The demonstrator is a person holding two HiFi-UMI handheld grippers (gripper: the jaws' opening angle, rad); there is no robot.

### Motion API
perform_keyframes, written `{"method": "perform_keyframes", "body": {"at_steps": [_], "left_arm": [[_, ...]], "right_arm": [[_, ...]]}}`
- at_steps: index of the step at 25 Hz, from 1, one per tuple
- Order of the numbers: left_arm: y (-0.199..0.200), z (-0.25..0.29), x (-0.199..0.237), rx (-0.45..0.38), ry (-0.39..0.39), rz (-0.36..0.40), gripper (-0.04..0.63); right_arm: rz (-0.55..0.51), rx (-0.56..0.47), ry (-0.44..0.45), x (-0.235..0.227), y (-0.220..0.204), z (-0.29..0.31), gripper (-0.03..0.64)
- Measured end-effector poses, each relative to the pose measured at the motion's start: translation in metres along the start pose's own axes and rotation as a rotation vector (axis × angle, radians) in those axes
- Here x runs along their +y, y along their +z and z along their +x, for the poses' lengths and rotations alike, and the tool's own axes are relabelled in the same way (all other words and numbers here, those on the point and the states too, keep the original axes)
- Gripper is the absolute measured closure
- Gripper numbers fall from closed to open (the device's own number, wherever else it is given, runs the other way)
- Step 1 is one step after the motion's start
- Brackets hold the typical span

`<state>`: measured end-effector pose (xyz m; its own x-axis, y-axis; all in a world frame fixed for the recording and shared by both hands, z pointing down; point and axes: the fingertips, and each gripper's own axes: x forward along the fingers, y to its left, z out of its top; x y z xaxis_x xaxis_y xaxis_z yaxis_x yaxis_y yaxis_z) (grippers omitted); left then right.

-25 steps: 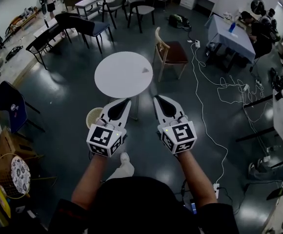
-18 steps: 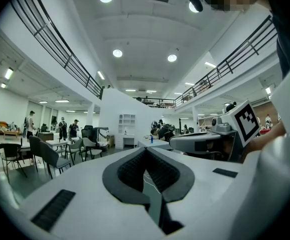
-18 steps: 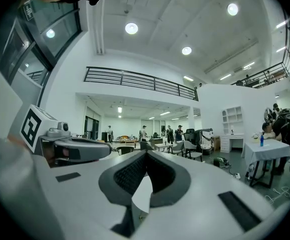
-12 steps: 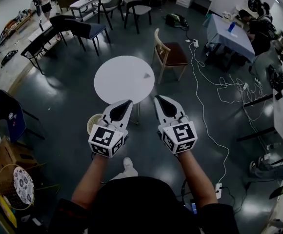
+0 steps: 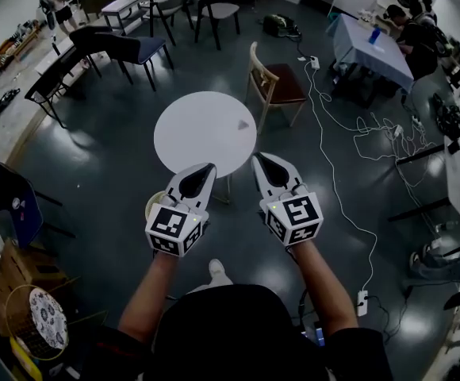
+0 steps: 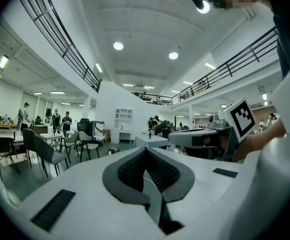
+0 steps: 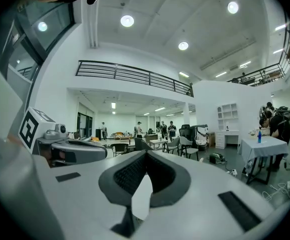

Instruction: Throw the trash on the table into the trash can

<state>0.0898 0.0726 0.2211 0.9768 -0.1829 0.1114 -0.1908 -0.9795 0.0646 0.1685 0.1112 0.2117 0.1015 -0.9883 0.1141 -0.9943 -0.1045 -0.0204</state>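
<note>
White table (image 5: pixel 189 137) | trash (image 5: pixel 243 125): tiny, unclear | trash can (image 5: pixel 151 205): partly hidden

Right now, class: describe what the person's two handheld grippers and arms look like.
The left claw and right claw are white tapered shells with black ribbed pads. Each carries a cube with black-and-white square markers. The person wears a dark short-sleeved top.
</note>
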Motion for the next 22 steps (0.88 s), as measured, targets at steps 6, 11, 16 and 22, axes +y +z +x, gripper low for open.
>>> {"method": "perform_keyframes", "body": {"at_steps": [6, 11, 16, 22], "left_arm": [[0.000, 0.004, 0.032, -0.011, -0.015, -0.008, 0.580], [-0.001, 0.009, 0.047, -0.015, -0.013, -0.016, 0.580], [-0.004, 0.023, 0.061, -0.007, -0.011, -0.033, 0.580], [-0.013, 0.051, 0.068, 0.008, -0.004, -0.051, 0.580]], "right_arm": [[-0.015, 0.012, -0.017, 0.002, 0.001, 0.032, 0.598], [-0.010, 0.023, -0.014, -0.001, -0.002, 0.049, 0.598], [-0.011, 0.048, -0.009, -0.009, -0.008, 0.067, 0.598], [-0.003, 0.070, -0.004, -0.037, -0.020, 0.085, 0.598]]}}
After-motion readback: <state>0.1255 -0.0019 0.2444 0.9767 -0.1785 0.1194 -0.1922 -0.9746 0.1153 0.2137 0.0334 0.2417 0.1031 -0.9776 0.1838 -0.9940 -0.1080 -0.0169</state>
